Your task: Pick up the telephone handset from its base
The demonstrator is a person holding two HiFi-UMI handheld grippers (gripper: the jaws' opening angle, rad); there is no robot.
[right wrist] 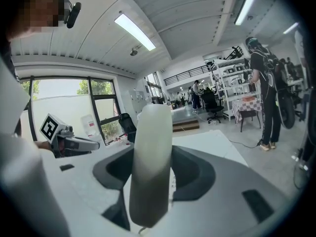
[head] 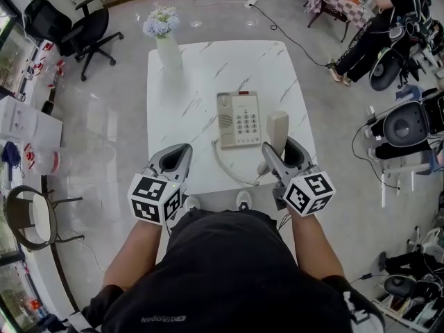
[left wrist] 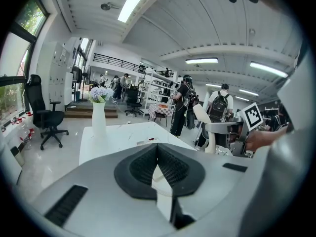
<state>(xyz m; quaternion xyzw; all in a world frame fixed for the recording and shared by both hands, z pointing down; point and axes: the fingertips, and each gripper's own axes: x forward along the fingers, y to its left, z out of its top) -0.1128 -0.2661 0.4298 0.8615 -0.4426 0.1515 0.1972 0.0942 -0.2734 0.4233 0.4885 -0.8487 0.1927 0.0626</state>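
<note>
A cream telephone base (head: 238,119) with a keypad lies mid-table on the white marble table (head: 201,68). Its handset (head: 277,132) is off the base, held upright just to the right, with my right gripper (head: 283,152) shut on its lower half. A coiled cord (head: 225,166) runs from the base toward the handset. In the right gripper view the handset (right wrist: 152,162) stands between the jaws of that gripper (right wrist: 154,154). My left gripper (head: 179,157) hovers over the table's front left, shut and empty; its pads (left wrist: 158,149) meet. The left gripper view also catches the handset (left wrist: 205,125).
A white vase of flowers (head: 168,50) stands at the table's far left corner. A black office chair (head: 76,26) is beyond it on the floor. A round stool (head: 31,217) sits at the left, a seated person (head: 374,26) and equipment at the right.
</note>
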